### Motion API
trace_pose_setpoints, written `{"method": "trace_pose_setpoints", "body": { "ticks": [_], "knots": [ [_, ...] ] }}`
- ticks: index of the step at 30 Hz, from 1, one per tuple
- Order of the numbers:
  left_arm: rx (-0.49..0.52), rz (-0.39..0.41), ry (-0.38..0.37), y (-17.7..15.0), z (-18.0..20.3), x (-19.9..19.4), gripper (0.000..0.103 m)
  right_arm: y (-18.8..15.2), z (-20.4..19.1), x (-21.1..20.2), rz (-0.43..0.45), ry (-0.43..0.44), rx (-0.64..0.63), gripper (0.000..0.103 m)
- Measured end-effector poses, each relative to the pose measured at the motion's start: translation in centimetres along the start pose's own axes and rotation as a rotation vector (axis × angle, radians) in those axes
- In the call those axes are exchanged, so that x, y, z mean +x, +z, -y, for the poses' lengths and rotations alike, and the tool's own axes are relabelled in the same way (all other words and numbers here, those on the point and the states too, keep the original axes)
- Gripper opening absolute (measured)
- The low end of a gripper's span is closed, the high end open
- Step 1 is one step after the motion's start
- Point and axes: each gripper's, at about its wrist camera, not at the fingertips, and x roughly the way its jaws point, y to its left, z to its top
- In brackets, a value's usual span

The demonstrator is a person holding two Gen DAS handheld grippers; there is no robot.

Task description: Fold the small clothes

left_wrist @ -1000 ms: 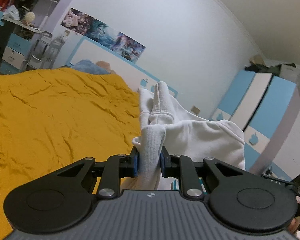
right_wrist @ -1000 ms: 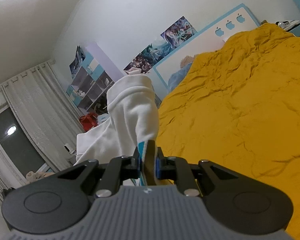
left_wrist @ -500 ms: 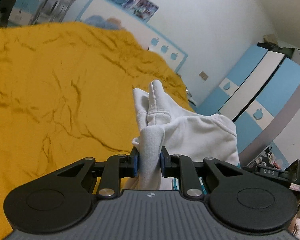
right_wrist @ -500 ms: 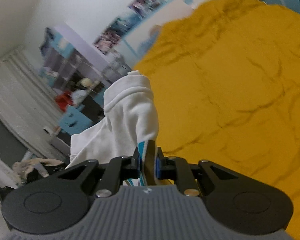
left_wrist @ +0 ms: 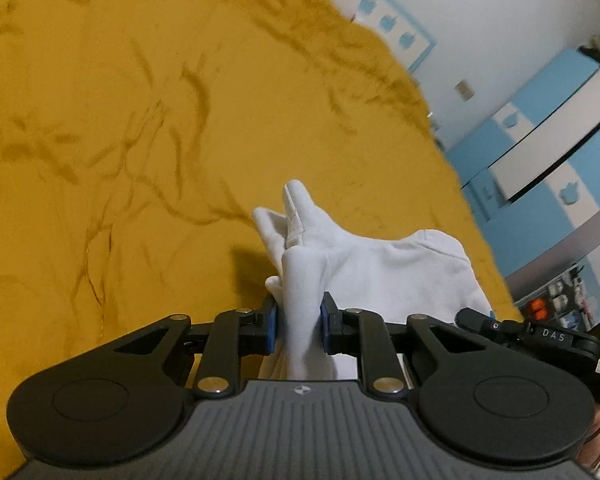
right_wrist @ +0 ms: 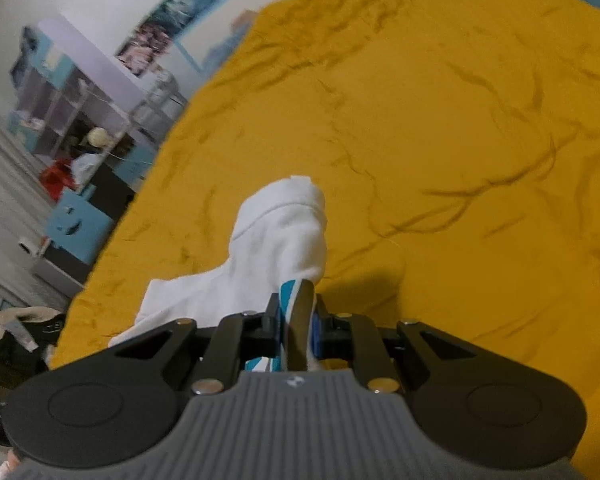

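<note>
A small white garment (left_wrist: 380, 268) hangs between my two grippers above the yellow bedspread (left_wrist: 120, 140). My left gripper (left_wrist: 298, 322) is shut on a bunched white fold of it. My right gripper (right_wrist: 296, 320) is shut on another edge of the same garment (right_wrist: 276, 240), where a blue and white striped part shows between the pads. The cloth stretches from each gripper toward the other, and the other gripper's black body (left_wrist: 540, 336) shows at the right edge of the left wrist view. The garment's lower part is hidden behind the gripper bodies.
The wrinkled yellow bedspread (right_wrist: 460, 120) fills most of both views. A blue and white wardrobe (left_wrist: 540, 128) stands to the right of the bed. Shelves and a blue box (right_wrist: 76, 224) stand to its left. A white headboard (left_wrist: 384, 20) is at the far end.
Both grippers have tilted downward toward the bed, holding the garment all the while. The wall and ceiling have left view and the bedspread now fills the frames. The grips are unchanged.
</note>
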Motion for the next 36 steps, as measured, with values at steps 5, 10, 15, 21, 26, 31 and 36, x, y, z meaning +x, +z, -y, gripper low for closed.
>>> {"method": "trace_pose_setpoints", "body": {
  "ticks": [5, 10, 15, 21, 26, 31, 36],
  "knots": [
    [-0.060, -0.065, 0.006, -0.2, -2.8, 1.9, 0.027, 0.0, 2.9, 4.1, -0.060, -0.057, 0.067, 0.009],
    [0.001, -0.066, 0.083, 0.2, -2.7, 1.5, 0.043, -0.2, 4.4, 5.3, -0.079, -0.070, 0.094, 0.010],
    [0.078, -0.061, 0.187, 0.4, -0.7, -0.2, 0.045, 0.2, 3.0, 4.3, -0.065, -0.147, 0.033, 0.017],
    [0.150, 0.021, 0.331, 0.1, 1.4, -3.3, 0.044, 0.0, 1.0, -0.6, -0.004, -0.231, -0.129, 0.018],
    [0.208, 0.044, 0.303, -0.8, 3.4, -6.3, 0.044, -1.2, -0.8, -4.1, 0.003, -0.258, -0.268, 0.019],
    [0.362, 0.020, 0.247, -3.0, 7.7, -7.4, 0.044, -3.7, -3.6, -6.4, -0.003, -0.235, -0.442, 0.028],
    [0.454, -0.048, 0.170, -5.9, 9.7, -6.0, 0.044, -7.1, -5.3, -6.9, -0.013, -0.211, -0.552, 0.028]
  ]
}}
